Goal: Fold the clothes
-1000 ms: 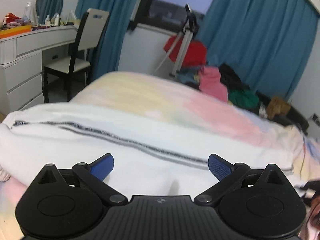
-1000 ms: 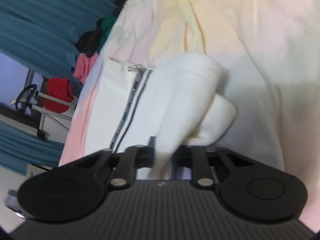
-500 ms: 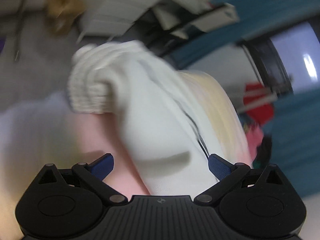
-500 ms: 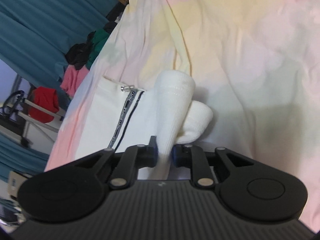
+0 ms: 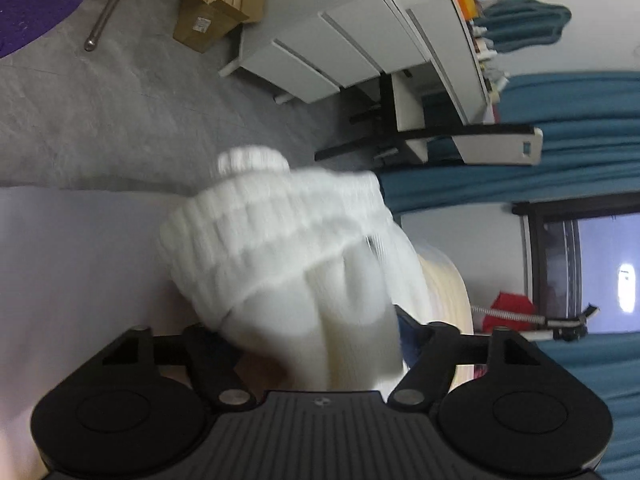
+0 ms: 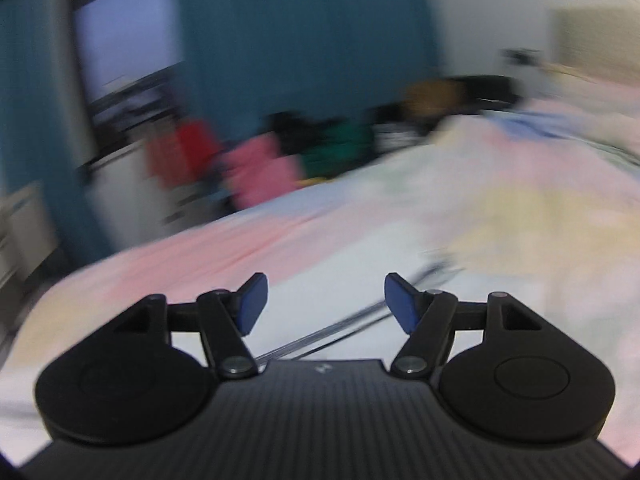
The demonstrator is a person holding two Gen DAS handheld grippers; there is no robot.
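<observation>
Jaws half-buried under white sweater (image 5: 304, 264)

text: none legible | cardboard box (image 5: 218, 4): white label, print too small to read

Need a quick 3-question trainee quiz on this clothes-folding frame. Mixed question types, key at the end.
1. True or false: the right hand-held gripper holds the white knit garment.
2. What is bunched between the fingers of the left hand-held gripper?
3. Which colour are the curtains: A) red, B) teal, C) grey?

Key:
1. False: its jaws have just been opening, nothing between them.
2. The white knit garment; the jaws have just been closing on it.
3. B
</observation>
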